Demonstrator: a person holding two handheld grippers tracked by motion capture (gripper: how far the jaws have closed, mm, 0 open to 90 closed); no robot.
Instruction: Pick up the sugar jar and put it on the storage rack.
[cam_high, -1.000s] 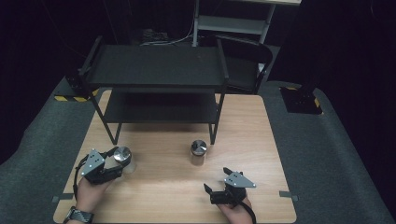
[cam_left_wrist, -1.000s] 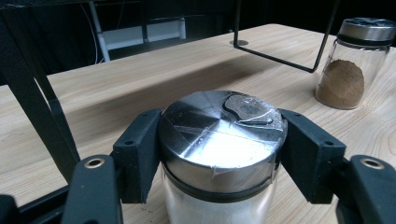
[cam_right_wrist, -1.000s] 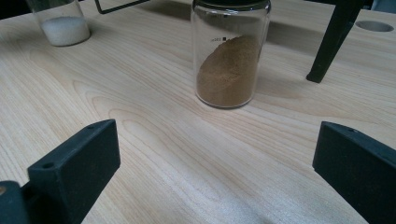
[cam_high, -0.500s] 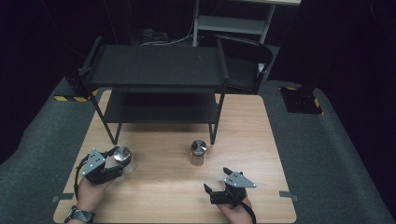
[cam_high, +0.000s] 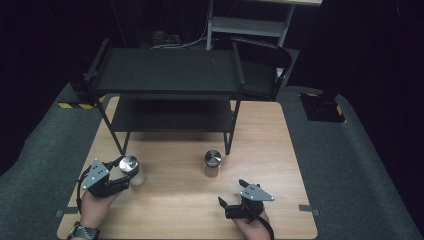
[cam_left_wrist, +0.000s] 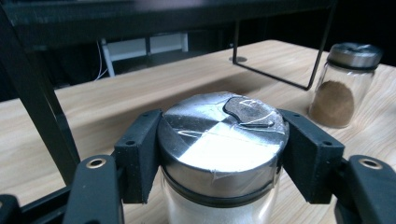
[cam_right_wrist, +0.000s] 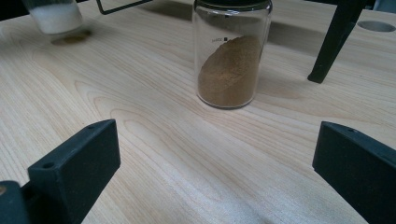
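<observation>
Wooden table (cam_high: 165, 200): left gripper (cam_high: 122, 176) jaws clamp the white-powder jar (cam_left_wrist: 222, 154) by its slick lid; could slip if lifted. Right gripper (cam_high: 232, 204) jaws wide, empty.

We see the clear glass jar of white powder (cam_left_wrist: 219, 205) cut off below its silver lid by the frame's bottom edge.
</observation>
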